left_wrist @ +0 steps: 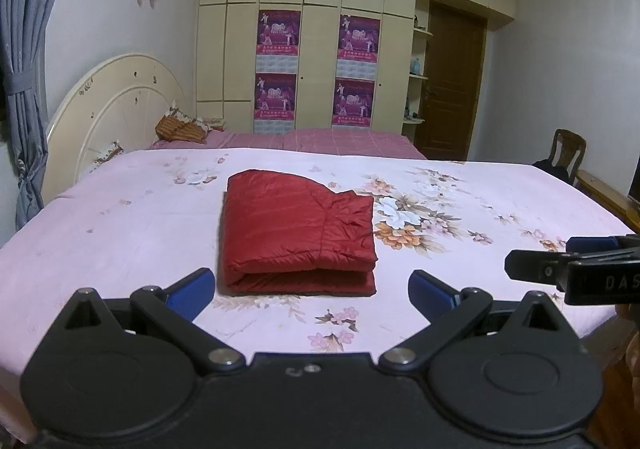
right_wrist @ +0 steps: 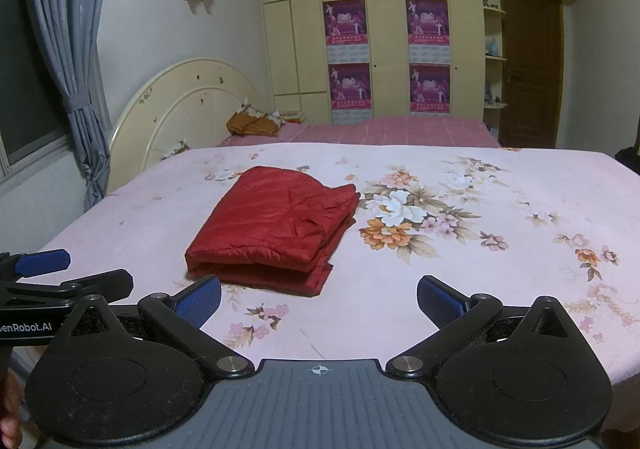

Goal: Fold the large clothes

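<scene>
1. Jacket [left_wrist: 298, 233], red and quilted, lies folded into a compact rectangle on the floral bedsheet [left_wrist: 120, 233]; its doubled fold edge faces the grippers, and a looser, rumpled flap sits at its far right corner.
2. Left gripper [left_wrist: 311, 289] hovers just short of the jacket's near edge with its blue-padded fingers spread wide apart, holding nothing.
3. Right gripper [right_wrist: 319, 299] hovers to the right of the jacket's near edge, its fingers likewise spread apart and empty; the jacket touches neither tool.
4. Judgement: folding appears essentially complete. If any step remains, it is tidying: press the rumpled far-right flap flat and square the edges, nudging rather than pinching, since the slippery quilted shell may spring open or slide on the sheet.
5. Surface: soft mattress, sheet smooth around the jacket, printed flowers to its right.
6. Room: behind the jacket, a cream headboard [left_wrist: 116, 105], pillows [left_wrist: 182, 125], a wardrobe [left_wrist: 312, 29] bearing purple posters, a brown door [left_wrist: 452, 85]; a grey curtain [left_wrist: 28, 49] hangs far left.
</scene>
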{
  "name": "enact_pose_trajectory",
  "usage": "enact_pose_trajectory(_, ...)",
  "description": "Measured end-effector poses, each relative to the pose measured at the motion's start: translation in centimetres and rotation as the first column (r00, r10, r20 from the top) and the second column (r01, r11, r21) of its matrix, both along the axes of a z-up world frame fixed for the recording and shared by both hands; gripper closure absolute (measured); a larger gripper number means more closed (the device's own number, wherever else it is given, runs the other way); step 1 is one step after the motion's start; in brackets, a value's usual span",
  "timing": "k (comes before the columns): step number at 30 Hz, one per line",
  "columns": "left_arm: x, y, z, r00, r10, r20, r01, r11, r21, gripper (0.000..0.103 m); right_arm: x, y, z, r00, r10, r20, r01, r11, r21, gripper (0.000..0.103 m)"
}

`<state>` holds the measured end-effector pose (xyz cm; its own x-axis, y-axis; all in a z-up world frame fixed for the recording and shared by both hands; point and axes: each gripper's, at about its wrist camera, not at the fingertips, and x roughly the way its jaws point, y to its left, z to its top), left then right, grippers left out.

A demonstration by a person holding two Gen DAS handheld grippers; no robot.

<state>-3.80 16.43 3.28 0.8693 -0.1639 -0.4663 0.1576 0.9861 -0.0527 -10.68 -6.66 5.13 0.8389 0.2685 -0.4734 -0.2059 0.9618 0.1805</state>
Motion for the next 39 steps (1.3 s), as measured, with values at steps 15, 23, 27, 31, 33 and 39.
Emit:
enact_pose_trajectory(15,0.3,0.3,0.2,1.0,-0.002,0.01,0.002,1.0,0.001,0.0,0.1,-0.2,0.0,1.0,-0.001,0.003,0.001,1.0,0.002,0.0)
enact_pose_trajectory(23,0.1,0.7,0.3,1.0,0.002,0.016,-0.002,1.0,0.0,0.0,0.2,-0.2,0.0,1.0,-0.001,0.003,0.001,1.0,0.0,0.0)
enact_pose_trajectory(27,0.1,0.6,0.2,1.0,0.001,0.016,-0.001,1.0,0.003,0.0,0.2,-0.1,-0.1,1.0,0.001,0.005,-0.001,1.0,-0.002,0.0)
enact_pose_trajectory(31,0.2,0.7,0.1,1.0,-0.008,0.008,0.008,1.0,-0.001,0.0,0.2,-0.1,-0.1,1.0,0.002,0.004,-0.002,1.0,-0.003,0.0)
enact_pose_trajectory(33,0.2,0.7,0.1,1.0,-0.006,0.009,0.006,1.0,0.002,0.0,0.2,-0.1,-0.1,1.0,0.003,0.005,-0.003,1.0,-0.003,0.0)
enact_pose_trajectory(39,0.3,1.2,0.1,1.0,0.004,0.017,-0.004,1.0,-0.006,0.0,0.3,-0.1,-0.2,1.0,0.004,0.005,-0.004,1.0,-0.003,0.0)
